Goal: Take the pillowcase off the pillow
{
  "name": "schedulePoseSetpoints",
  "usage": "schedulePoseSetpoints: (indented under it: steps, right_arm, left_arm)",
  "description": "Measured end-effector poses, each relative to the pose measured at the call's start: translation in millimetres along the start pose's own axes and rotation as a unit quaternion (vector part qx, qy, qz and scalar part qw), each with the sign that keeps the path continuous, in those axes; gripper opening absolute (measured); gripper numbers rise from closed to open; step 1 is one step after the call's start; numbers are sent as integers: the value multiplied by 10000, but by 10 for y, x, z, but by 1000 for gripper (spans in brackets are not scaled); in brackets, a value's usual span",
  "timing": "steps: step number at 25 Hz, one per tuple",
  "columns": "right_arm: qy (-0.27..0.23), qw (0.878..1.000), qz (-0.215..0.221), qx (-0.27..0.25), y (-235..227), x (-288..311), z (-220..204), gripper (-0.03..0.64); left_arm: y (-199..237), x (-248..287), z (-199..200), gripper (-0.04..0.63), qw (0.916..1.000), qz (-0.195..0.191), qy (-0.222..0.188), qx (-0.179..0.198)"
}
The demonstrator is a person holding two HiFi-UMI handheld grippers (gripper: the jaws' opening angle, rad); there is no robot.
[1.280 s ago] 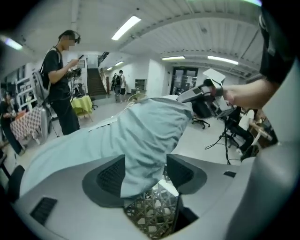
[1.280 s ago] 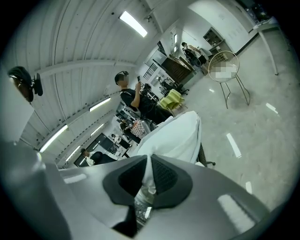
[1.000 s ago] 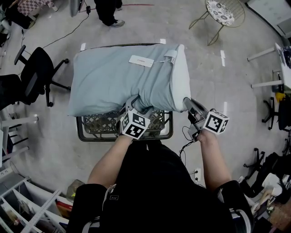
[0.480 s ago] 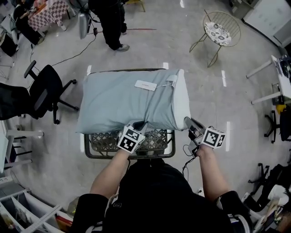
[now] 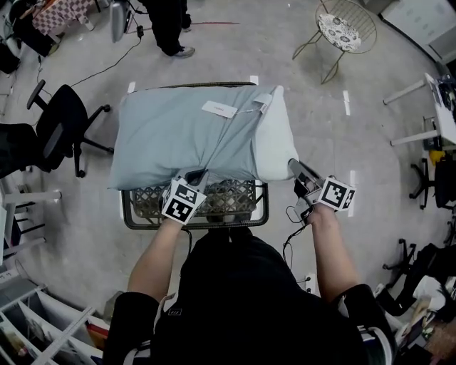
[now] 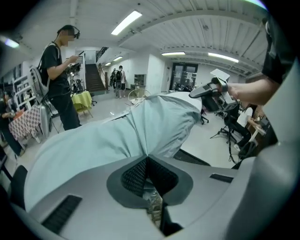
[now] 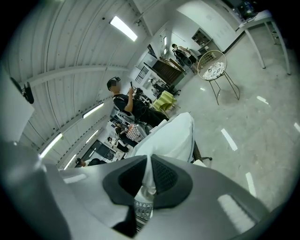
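A pillow in a pale blue-grey pillowcase (image 5: 178, 139) lies across a wire basket (image 5: 135, 214). Its bare white end (image 5: 276, 139) sticks out of the case on the right. My left gripper (image 5: 196, 175) is at the near edge. Its jaws have just closed and are shut on a fold of pillowcase (image 6: 93, 140), which runs taut from the left gripper (image 6: 146, 157). My right gripper (image 5: 293, 165) is shut on the near corner of the white pillow (image 7: 171, 136), with the cloth pinched in the right gripper (image 7: 150, 161).
A black office chair (image 5: 60, 121) stands left of the basket and a round wire chair (image 5: 344, 20) at the far right. A person (image 5: 167, 25) stands beyond the pillow. White table legs (image 5: 420, 107) are on the right, and a cable trails on the floor.
The left gripper has closed on the pillowcase and moved left and toward me. The fabric is drawn taut, and more white pillow shows at the right end. The right gripper has stayed put.
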State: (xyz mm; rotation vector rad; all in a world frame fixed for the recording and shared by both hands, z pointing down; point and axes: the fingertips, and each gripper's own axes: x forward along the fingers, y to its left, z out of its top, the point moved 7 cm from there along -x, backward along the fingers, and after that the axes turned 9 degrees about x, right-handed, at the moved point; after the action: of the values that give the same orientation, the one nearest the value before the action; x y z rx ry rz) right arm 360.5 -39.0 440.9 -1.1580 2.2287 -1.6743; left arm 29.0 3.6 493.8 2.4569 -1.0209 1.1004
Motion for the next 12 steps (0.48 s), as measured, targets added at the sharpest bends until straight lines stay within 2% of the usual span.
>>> schedulePoseSetpoints:
  steps: [3,6,9,12]
  right_arm:
    - [-1,9999,62,80,-42,0,39,31]
    - [2,9999,101,121,-82,-11,57,31]
    - [80,9999,14,-60,-116,-19,11,31]
    - [389,9980,-297,-408,-173,-46,-139,32]
  left_arm:
    - [98,-37,-53,8,9996,57,119,235]
    - [217,-73,-95,8,9996,60,132,227]
    - [266,-98,-106,8,9999,52,90,-87]
    - [202,-101,-68,9,9989,263,-48,-389]
